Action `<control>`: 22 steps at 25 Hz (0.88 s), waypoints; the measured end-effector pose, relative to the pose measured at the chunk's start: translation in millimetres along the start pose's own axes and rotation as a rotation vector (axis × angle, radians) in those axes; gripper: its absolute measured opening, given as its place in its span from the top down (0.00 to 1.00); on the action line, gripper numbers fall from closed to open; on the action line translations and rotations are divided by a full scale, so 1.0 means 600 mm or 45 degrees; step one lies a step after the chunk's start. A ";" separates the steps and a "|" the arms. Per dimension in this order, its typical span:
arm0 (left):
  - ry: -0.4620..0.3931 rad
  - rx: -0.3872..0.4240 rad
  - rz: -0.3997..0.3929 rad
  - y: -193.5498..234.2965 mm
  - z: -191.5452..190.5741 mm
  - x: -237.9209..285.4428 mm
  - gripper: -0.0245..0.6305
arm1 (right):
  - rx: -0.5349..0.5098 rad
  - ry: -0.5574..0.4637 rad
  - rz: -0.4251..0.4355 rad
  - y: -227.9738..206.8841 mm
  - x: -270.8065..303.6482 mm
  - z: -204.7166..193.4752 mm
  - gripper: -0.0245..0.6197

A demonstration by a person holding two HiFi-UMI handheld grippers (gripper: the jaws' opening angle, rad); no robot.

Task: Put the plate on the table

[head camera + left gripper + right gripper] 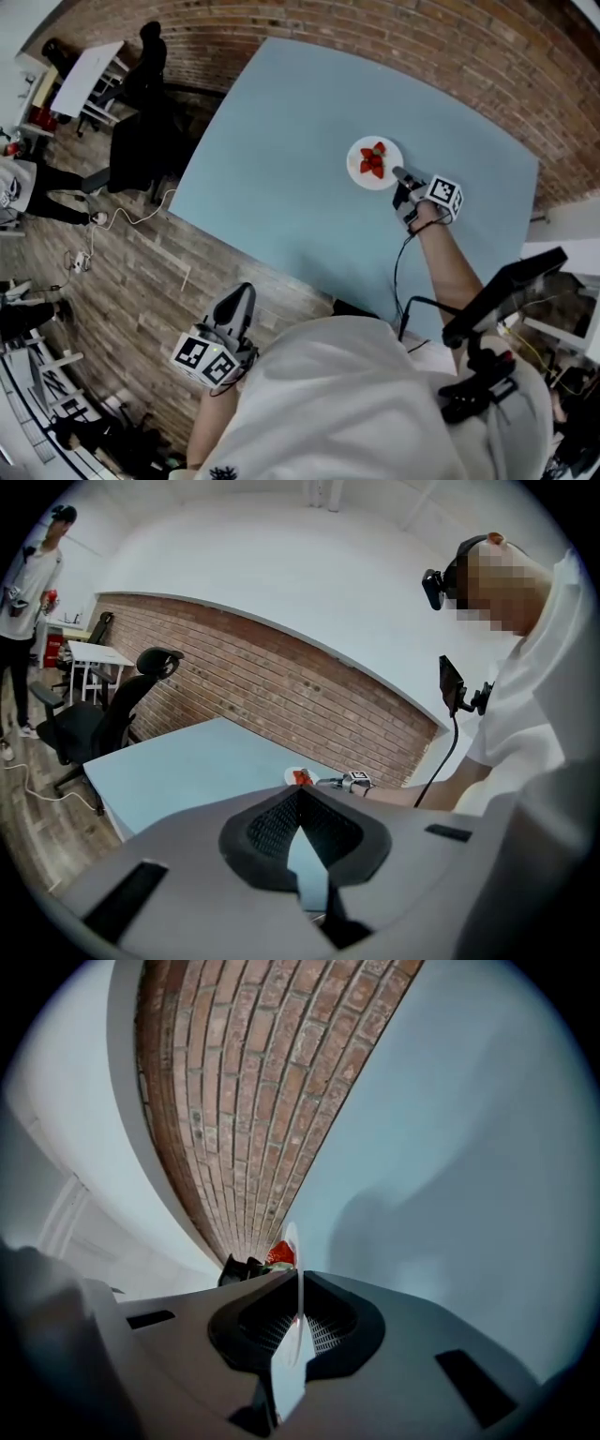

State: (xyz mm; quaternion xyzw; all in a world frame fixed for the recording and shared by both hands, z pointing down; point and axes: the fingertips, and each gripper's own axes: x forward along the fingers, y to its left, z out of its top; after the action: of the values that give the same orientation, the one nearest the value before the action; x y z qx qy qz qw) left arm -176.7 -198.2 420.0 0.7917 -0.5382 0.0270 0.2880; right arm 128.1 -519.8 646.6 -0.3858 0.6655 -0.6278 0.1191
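A small white plate point(361, 171) with red strawberries point(373, 161) is at the far right part of the light blue table point(281, 159). My right gripper point(399, 176) is shut on the plate's near right rim. In the right gripper view the plate point(292, 1241) shows edge-on between the jaws, with a strawberry point(279, 1253) beyond them. I cannot tell whether the plate rests on the table or hangs just above it. My left gripper point(244, 292) is off the table, over the wooden floor beside my body; it point(300, 792) is shut and holds nothing.
A brick wall point(422, 37) runs behind the table. A black office chair point(141, 141) and a white desk point(89, 75) stand left of it, with cables point(122, 217) on the floor. A person point(28, 602) stands far left.
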 end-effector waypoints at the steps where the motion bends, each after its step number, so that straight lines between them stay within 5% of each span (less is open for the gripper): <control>1: 0.014 -0.004 0.018 0.004 0.001 0.000 0.96 | 0.011 0.007 -0.010 -0.008 0.016 0.004 0.93; 22: 0.033 -0.049 0.024 -0.016 0.007 0.027 0.96 | -0.014 0.073 -0.199 -0.093 0.106 0.035 0.93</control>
State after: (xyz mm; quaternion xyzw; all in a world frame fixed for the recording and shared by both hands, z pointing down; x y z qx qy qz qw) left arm -162.9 -211.2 418.3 0.7805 -0.5422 0.0295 0.3097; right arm 119.1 -572.4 715.3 -0.4190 0.6400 -0.6422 0.0486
